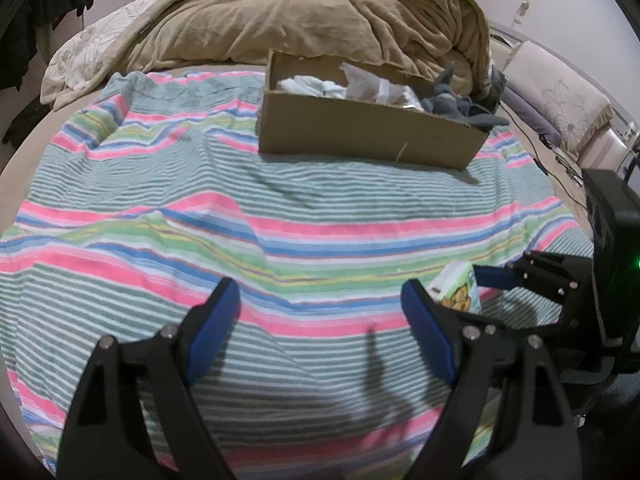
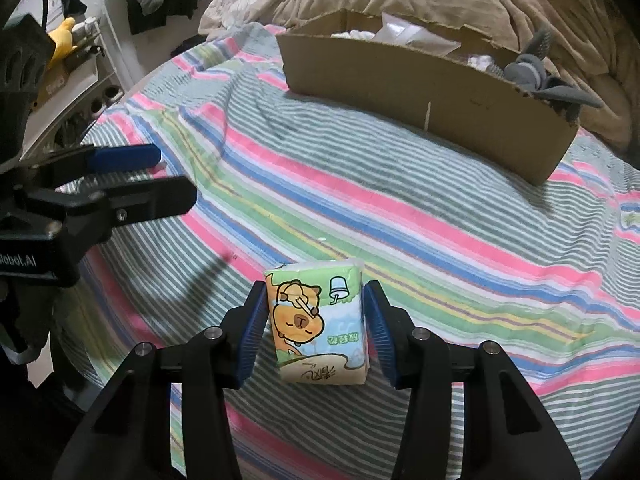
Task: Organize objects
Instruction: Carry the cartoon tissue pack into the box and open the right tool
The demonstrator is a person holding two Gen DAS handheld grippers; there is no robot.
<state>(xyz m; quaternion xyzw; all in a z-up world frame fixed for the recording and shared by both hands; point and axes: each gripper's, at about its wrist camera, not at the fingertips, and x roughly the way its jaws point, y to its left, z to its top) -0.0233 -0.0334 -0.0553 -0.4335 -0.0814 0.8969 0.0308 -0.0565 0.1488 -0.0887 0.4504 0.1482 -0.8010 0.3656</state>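
Note:
A small tissue pack [image 2: 318, 326] with a cartoon animal print sits between the blue pads of my right gripper [image 2: 314, 330], whose jaws press its two sides above the striped bedspread [image 2: 400, 208]. The pack also shows in the left wrist view [image 1: 458, 286], held by the right gripper [image 1: 480, 280] at the right edge. My left gripper [image 1: 320, 316] is open and empty over the bedspread [image 1: 280, 208]; it also shows at the left of the right wrist view [image 2: 160, 176]. An open cardboard box [image 1: 360, 128] holding white and grey items stands at the far side; it also shows in the right wrist view [image 2: 420, 92].
A tan duvet [image 1: 320, 12] is heaped behind the box. A grey cloth [image 2: 540, 76] hangs over the box's right end. A cable [image 1: 536, 152] and a pillow [image 1: 560, 92] lie at the right. Shelves with clutter [image 2: 68, 64] stand left of the bed.

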